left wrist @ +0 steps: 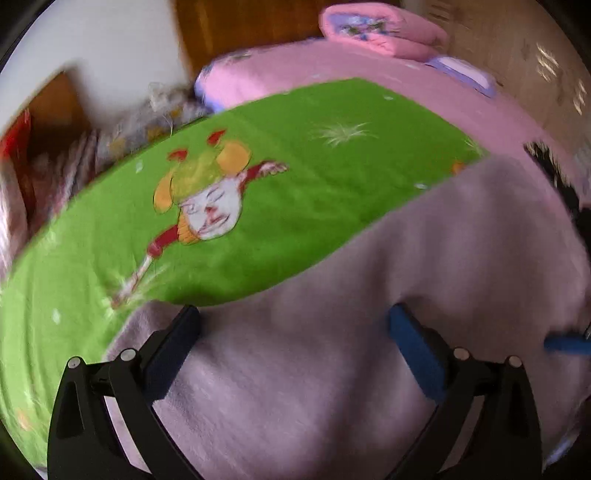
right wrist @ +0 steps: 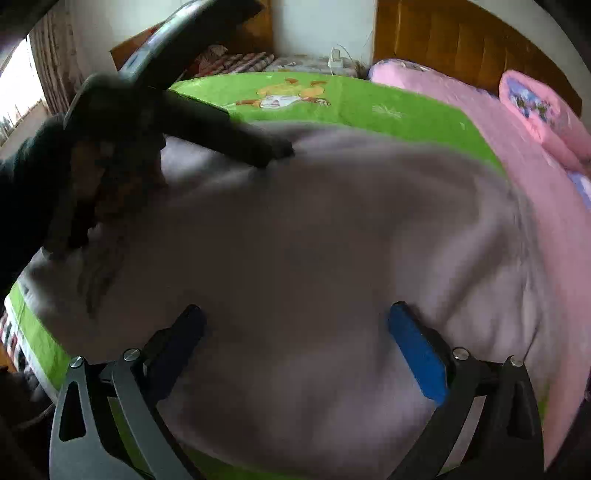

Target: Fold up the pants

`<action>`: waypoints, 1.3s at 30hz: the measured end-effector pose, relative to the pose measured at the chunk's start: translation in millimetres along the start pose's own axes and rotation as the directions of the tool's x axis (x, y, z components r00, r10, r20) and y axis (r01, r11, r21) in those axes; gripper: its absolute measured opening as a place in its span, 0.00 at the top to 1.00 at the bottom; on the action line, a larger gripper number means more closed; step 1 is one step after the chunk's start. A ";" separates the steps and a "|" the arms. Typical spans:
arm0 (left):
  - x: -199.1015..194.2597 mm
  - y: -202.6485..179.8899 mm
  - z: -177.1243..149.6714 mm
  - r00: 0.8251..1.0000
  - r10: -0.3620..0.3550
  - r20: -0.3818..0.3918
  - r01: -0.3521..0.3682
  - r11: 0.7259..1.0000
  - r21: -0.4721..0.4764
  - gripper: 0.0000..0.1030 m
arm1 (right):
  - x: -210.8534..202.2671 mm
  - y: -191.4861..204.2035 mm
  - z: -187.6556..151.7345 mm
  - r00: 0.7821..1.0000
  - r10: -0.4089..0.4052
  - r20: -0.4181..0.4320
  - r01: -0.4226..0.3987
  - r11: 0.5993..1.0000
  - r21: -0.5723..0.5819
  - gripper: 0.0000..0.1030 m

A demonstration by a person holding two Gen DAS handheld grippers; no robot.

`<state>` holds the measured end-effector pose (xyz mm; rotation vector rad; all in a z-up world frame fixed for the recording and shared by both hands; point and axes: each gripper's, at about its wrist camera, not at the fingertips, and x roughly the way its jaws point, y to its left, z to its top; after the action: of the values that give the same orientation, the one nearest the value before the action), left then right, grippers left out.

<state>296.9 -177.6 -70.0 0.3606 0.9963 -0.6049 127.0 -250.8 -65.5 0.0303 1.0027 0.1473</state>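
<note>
The pale lilac fleece pants (left wrist: 369, 350) lie spread on the green cartoon sheet (left wrist: 295, 177) and fill the lower right of the left wrist view. My left gripper (left wrist: 293, 314) hovers just over them, open, with nothing between its fingers. The right wrist view shows the pants (right wrist: 314, 240) across most of the frame, blurred by motion. My right gripper (right wrist: 295, 314) is open above them with nothing between its fingers. The left gripper (right wrist: 275, 153), held by a hand, reaches down from the upper left onto the far part of the pants. A blue fingertip (left wrist: 565, 345) of the right gripper shows at the right edge.
A pink blanket (left wrist: 406, 85) covers the bed beyond the green sheet, with a folded pink quilt (left wrist: 384, 29) by the wooden headboard (right wrist: 461, 37). A dark cloth (left wrist: 554, 177) lies at the right. Striped bedding (right wrist: 236, 61) sits by the wall, and a window (right wrist: 18, 85) at far left.
</note>
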 end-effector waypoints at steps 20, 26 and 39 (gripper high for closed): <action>-56.4 -22.3 -14.2 0.968 0.124 0.217 -0.118 0.992 -0.041 0.02 | -70.8 -135.8 -88.6 0.967 0.106 0.231 -0.224 0.782 0.581 0.05; -51.2 -76.0 -36.9 0.981 0.043 0.187 -0.069 0.988 0.137 0.02 | -45.4 -147.8 -70.8 0.965 0.152 0.211 -0.252 0.752 0.609 0.04; -19.9 -60.9 -38.6 0.996 -0.036 0.082 0.032 0.998 0.044 0.01 | -33.8 -153.9 -60.4 0.945 0.230 0.231 -0.326 0.666 0.671 0.13</action>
<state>225.0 -198.1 -73.1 0.3544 0.9124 -0.6679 75.2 -410.3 -84.1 0.9030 0.8688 0.0313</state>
